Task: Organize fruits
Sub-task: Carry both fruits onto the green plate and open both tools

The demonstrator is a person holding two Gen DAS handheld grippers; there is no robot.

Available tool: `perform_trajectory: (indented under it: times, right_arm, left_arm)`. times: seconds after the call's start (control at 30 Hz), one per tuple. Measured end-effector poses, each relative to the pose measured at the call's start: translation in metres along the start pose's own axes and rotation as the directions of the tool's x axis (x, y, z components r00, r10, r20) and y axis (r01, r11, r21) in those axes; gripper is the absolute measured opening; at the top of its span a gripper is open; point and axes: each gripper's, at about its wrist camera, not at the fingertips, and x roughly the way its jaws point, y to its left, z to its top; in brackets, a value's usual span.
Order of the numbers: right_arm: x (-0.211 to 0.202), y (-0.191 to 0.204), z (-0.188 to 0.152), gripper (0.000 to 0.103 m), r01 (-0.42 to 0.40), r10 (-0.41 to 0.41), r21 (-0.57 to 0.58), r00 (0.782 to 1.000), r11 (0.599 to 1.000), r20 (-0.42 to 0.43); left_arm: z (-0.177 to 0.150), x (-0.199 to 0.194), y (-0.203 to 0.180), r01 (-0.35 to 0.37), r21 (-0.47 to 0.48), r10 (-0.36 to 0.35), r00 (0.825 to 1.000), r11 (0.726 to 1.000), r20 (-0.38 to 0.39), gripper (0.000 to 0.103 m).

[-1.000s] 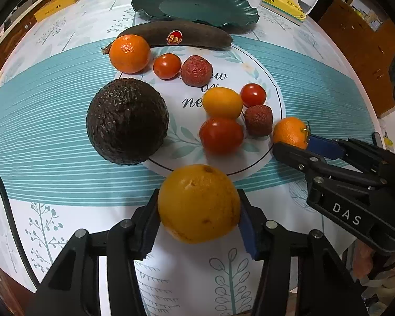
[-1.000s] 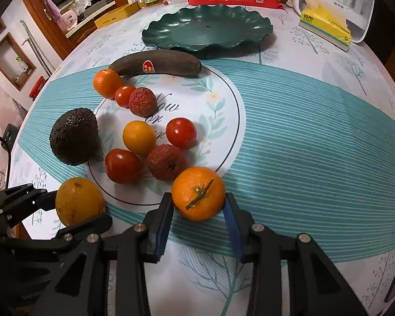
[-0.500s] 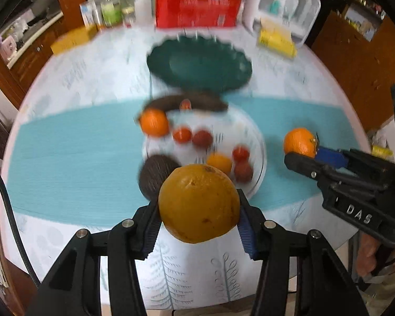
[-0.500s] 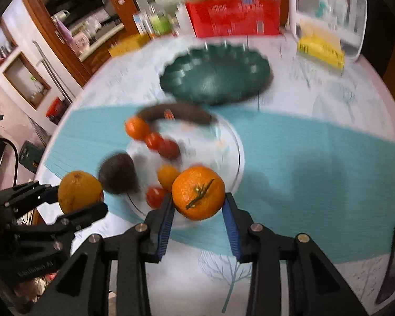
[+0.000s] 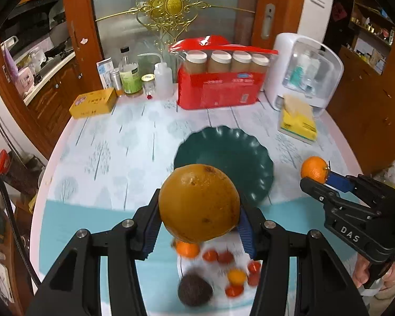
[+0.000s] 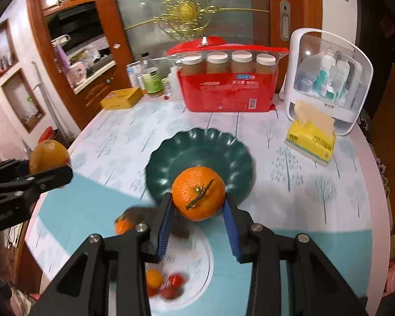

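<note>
While both fruits hang above: a round table with tree-print cloth
Left hand-held gripper: clamps the large orange
Right hand-held gripper: clamps the tangerine
Green plate: below them
Behind: wooden cabinets, glass door

Both fisheye views are brightly, evenly lit indoors. Edges bend and darken into black corners. Motion blur smears the small fruits below, while the glass door glints softly.
</note>
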Motion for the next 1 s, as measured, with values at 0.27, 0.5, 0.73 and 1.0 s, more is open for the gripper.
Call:
perform_trajectory:
  times: [0.27,0.5,0.73,1.0]
  right_arm:
    - [0.111,-0.018,0.029,0.037,0.102,-0.092,0.073,0.989,0.992,-0.12]
    - [0.176,-0.023,0.006,0.038,0.128,-0.103,0.092,0.967,0.988,-0.233]
    - [0.201,-0.025,-0.006,0.038,0.162,-0.138,0.067,0.954,0.985,-0.266]
    - [0.202,-0.017,-0.008,0.039,0.191,-0.188,-0.01,0.955,0.982,-0.229]
  left_arm:
    - [0.034,0.125,0.002,0.052,-0.014,-0.054,0.991,0.999,-0.12,0.05]
    - [0.018,0.212,-0.002,0.08,0.026,-0.072,0.971,0.997,-0.228,0.05]
    - [0.006,0.255,-0.007,0.103,0.045,-0.087,0.957,0.994,-0.277,0.05]
    - [0.0,0.264,-0.013,0.095,0.085,-0.068,0.959,0.992,-0.274,0.052]
